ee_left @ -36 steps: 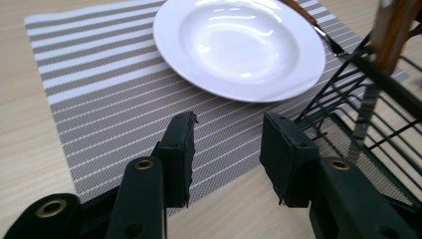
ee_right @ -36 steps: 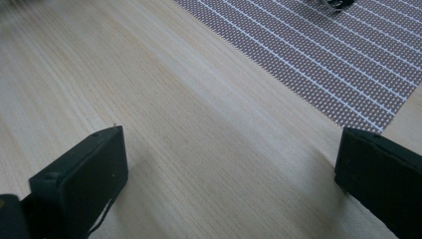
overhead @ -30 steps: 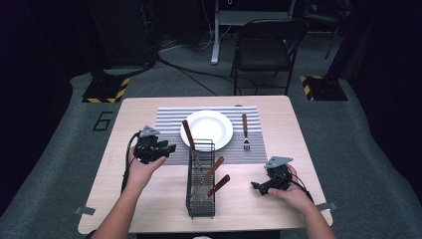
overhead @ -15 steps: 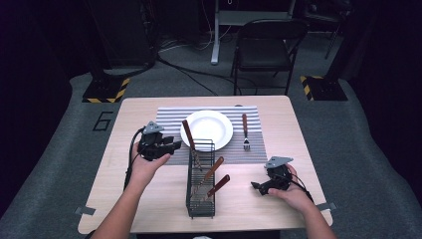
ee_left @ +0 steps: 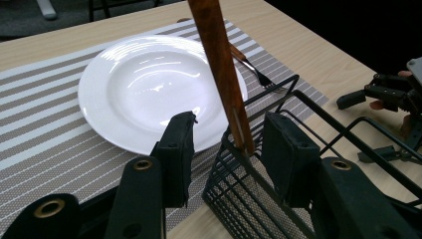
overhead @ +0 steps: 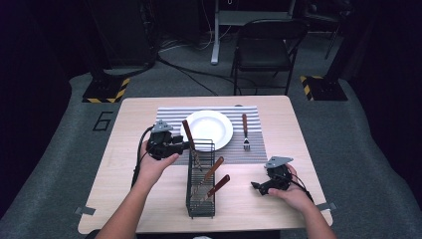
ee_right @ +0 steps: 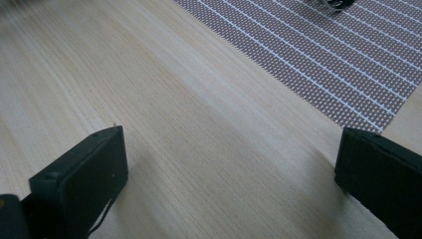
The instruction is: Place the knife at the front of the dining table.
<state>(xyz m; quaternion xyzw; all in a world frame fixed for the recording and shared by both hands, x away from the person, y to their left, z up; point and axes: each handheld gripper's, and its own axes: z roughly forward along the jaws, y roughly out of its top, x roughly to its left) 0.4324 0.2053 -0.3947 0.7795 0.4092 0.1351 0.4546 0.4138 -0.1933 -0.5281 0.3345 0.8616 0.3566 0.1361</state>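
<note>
A black wire basket [overhead: 201, 180] stands at the table's front middle with three wooden-handled utensils in it. The tallest handle [overhead: 187, 135] leans up at its far left corner. My left gripper [overhead: 183, 146] is level with that handle, open. In the left gripper view the handle [ee_left: 222, 74] rises between the two jaws of the left gripper [ee_left: 231, 149], and neither pad touches it. A white plate [overhead: 206, 128] lies on a striped placemat [overhead: 169, 115], with a fork [overhead: 245, 132] to its right. My right gripper [overhead: 259, 187] rests low on the bare wood, open and holding nothing.
The right gripper view looks down on bare table [ee_right: 199, 124] with the placemat's corner [ee_right: 318, 55] ahead. The other gripper [ee_left: 393, 94] shows beyond the basket rim [ee_left: 278, 94]. A folding chair [overhead: 263, 50] stands behind the table.
My left gripper has moved right, toward the basket, bringing its jaws around the tall wooden handle. The right gripper has stayed still.
</note>
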